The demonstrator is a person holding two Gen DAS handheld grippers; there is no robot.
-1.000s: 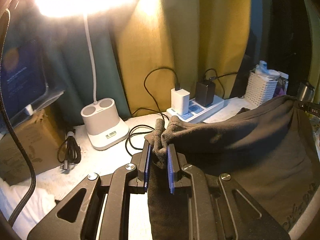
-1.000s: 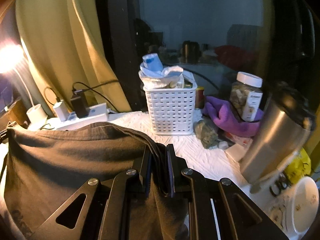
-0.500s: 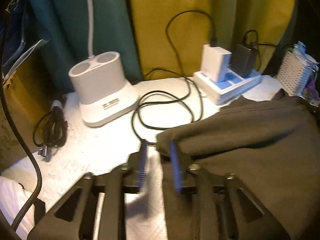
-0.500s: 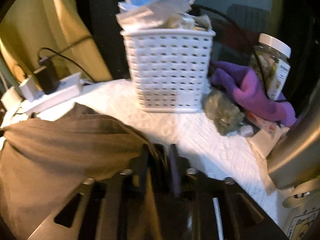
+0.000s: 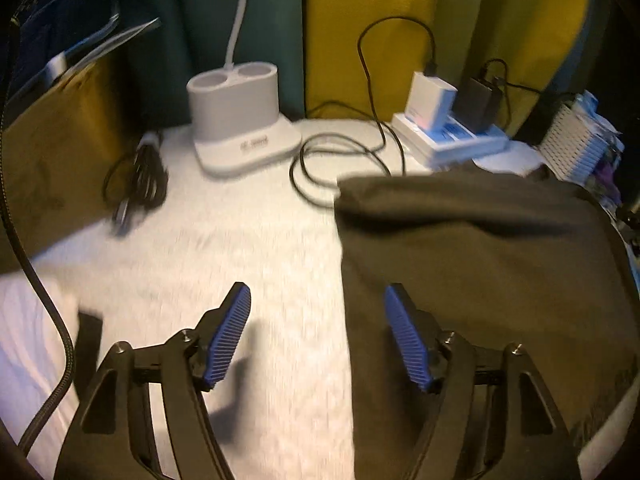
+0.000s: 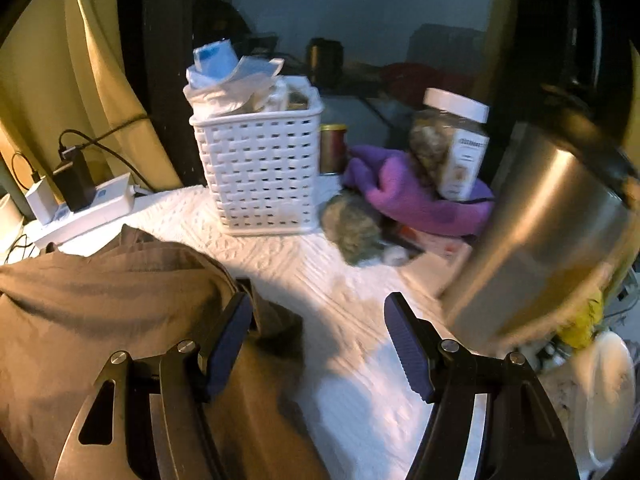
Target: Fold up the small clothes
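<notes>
A dark brown garment [image 5: 480, 264] lies spread on the white textured table cover [image 5: 240, 248]. Its left edge runs down between the blue pads of my left gripper [image 5: 318, 334], whose jaws are opening; the pads stand apart and press on nothing. In the right wrist view the garment [image 6: 120, 300] fills the lower left, with a bunched corner by the left finger. My right gripper [image 6: 318, 340] is opening too, its pads clear of the cloth, with white cover between them.
A lamp base [image 5: 240, 128], a coiled cable [image 5: 138, 180], a loose black cord [image 5: 340, 152] and a power strip [image 5: 452, 140] line the back. A white basket [image 6: 260, 172], a purple cloth [image 6: 412, 196], a jar [image 6: 452, 144] and a steel tumbler [image 6: 540, 240] crowd the right.
Both grippers were shut on the garment's top corners and held it up. They sank toward the table, opened and let go, and the garment now lies flat.
</notes>
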